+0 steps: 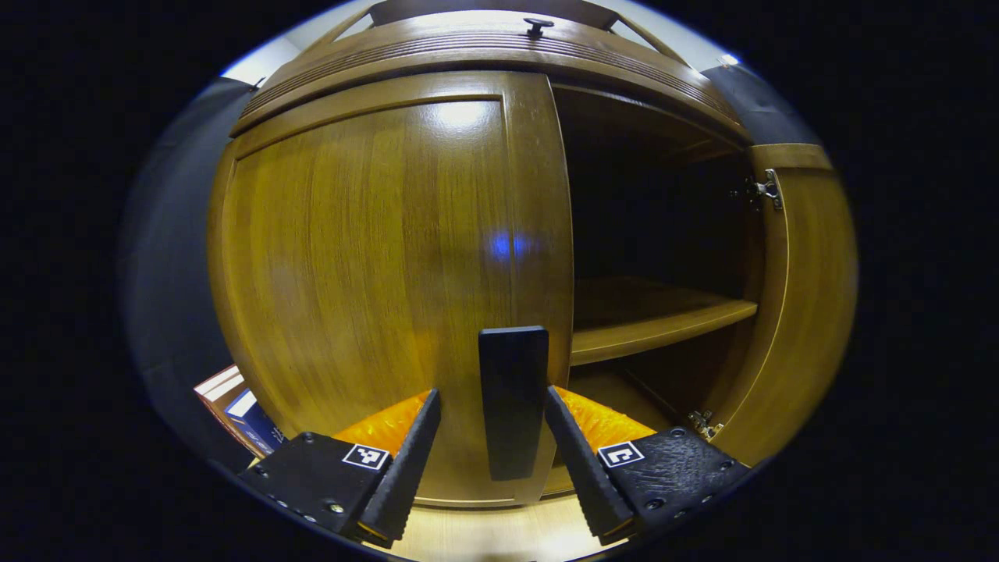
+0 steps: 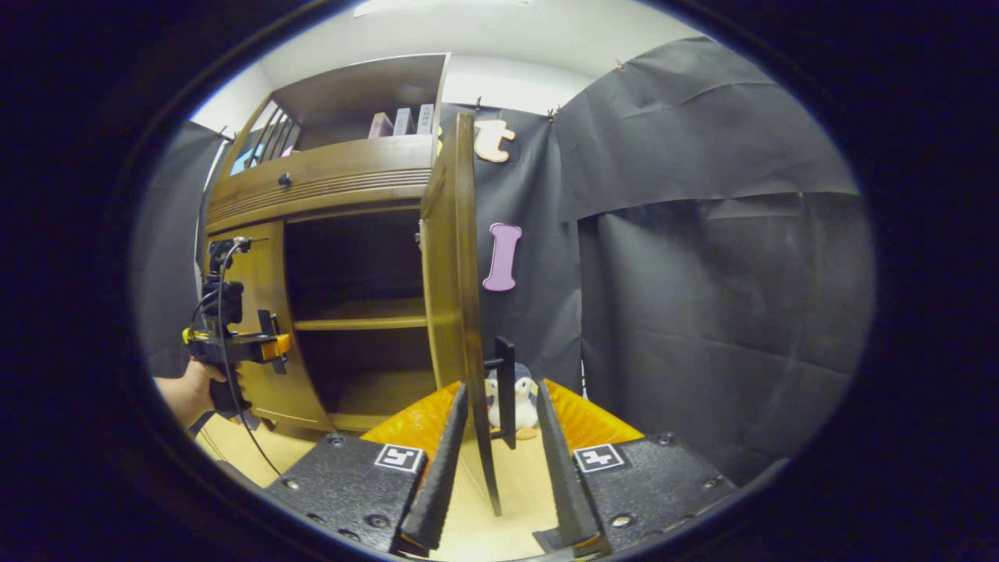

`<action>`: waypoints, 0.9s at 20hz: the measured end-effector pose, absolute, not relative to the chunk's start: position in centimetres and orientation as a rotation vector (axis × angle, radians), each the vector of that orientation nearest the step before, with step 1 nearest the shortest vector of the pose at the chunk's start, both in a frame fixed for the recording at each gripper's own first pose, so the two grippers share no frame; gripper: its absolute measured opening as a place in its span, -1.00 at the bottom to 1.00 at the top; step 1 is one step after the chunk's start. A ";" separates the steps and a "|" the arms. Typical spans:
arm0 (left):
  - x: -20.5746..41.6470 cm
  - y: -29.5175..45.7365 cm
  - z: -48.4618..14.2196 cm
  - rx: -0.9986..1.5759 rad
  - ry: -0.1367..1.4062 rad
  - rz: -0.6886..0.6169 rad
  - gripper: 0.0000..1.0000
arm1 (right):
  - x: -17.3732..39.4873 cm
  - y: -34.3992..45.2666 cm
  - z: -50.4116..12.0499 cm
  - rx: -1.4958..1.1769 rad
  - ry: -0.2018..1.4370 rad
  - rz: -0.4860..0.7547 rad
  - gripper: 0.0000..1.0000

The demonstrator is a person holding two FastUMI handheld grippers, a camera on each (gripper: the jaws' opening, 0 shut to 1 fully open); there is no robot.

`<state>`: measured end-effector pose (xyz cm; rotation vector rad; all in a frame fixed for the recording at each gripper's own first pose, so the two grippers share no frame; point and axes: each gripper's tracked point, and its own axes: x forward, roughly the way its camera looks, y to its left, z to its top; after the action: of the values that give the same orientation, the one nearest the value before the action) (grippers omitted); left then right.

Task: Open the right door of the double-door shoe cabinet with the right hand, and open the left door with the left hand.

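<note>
The wooden shoe cabinet's left door [image 1: 375,273] looks closed in the left gripper view. Its dark vertical handle [image 1: 513,421] stands between my left gripper's [image 1: 492,394] fingers, which are open and do not press on it. The right door [image 1: 808,297] is swung out, showing a shelf [image 1: 663,320] in the dark inside. In the right gripper view that right door [image 2: 453,273] is seen edge-on, wide open. My right gripper [image 2: 500,386] is open, with the door's lower edge and its handle [image 2: 506,367] in the gap. The left gripper [image 2: 234,343], held by a hand [image 2: 187,394], sits at the left door.
A drawer with a small knob [image 1: 538,25] runs above the doors. Books [image 2: 402,121] stand on the cabinet's upper shelf. A penguin toy [image 2: 524,402] sits on the floor beyond the right door. Boxes [image 1: 242,410] lie at the cabinet's lower left. Pale wooden floor [image 2: 499,531] below.
</note>
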<state>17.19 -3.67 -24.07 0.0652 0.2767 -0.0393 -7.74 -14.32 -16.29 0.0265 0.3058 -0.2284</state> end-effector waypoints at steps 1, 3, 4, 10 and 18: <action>17.1 -3.5 -24.0 0.068 0.267 -0.044 0.63 | -7.7 -14.0 -16.4 0.024 0.310 -0.223 0.27; 17.2 -3.6 -24.1 0.073 0.261 -0.051 0.45 | -7.8 -13.0 -16.8 0.028 0.320 -0.207 0.38; 17.3 -3.5 -24.1 0.071 0.257 -0.055 0.63 | -7.9 -12.6 -17.0 0.029 0.325 -0.198 0.39; 17.1 -4.7 -24.4 0.036 0.273 -0.113 0.01 | -7.5 -10.0 -17.3 0.053 0.329 -0.144 0.37; 17.2 -4.7 -24.5 0.047 0.285 -0.108 -0.50 | -7.4 -8.9 -17.8 0.036 0.341 -0.103 0.37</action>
<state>17.25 -4.66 -24.46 0.0465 0.2855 -0.1081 -7.37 -8.87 -17.85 0.0355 0.3415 -0.1029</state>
